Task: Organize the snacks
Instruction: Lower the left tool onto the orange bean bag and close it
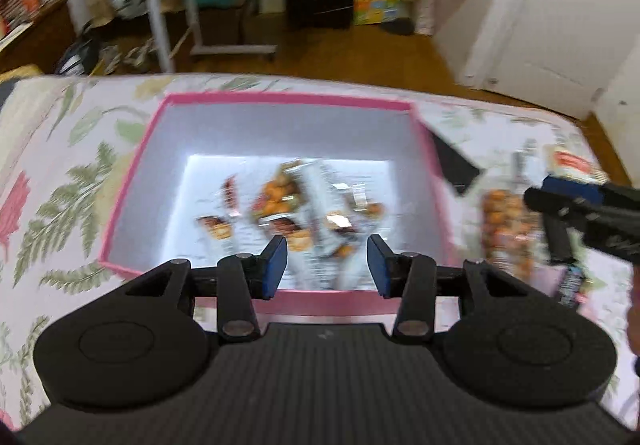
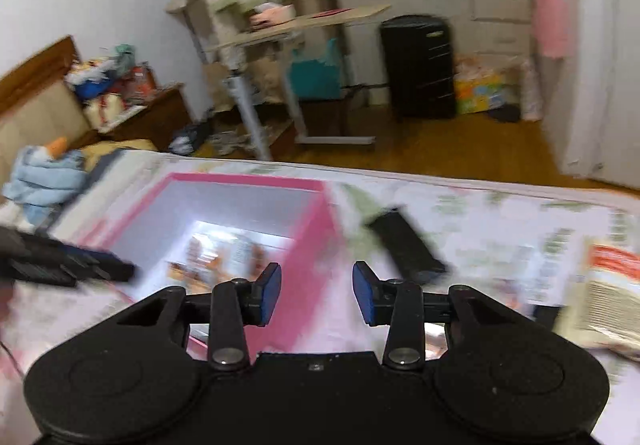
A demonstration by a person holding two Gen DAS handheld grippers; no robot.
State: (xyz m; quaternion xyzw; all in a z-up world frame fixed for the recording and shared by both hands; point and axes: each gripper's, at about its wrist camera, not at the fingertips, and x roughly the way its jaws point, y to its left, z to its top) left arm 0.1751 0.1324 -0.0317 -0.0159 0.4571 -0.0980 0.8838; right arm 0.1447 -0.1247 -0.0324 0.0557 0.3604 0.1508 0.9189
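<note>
A pink box (image 1: 136, 181) with a white inside sits open on a floral bedspread, and several snack packets (image 1: 288, 201) lie on its floor. My left gripper (image 1: 327, 265) hovers over the box's near rim, open, with nothing between its blue pads. To the right of the box lie an orange-printed snack packet (image 1: 504, 229) and a red-and-white packet (image 1: 576, 165). My right gripper (image 2: 317, 293) is open and empty above the box's right wall (image 2: 312, 245); it also shows in the left wrist view as a right gripper (image 1: 568, 197) over the loose packets. A large red-and-white bag (image 2: 608, 301) lies at the right.
A black flat object (image 2: 408, 245) lies on the bedspread (image 2: 500, 237) just right of the box. A blue cloth (image 2: 44, 177) is heaped at the bed's left end. Beyond the bed are a wheeled side table (image 2: 296, 29), a black cabinet (image 2: 420, 65) and wooden floor.
</note>
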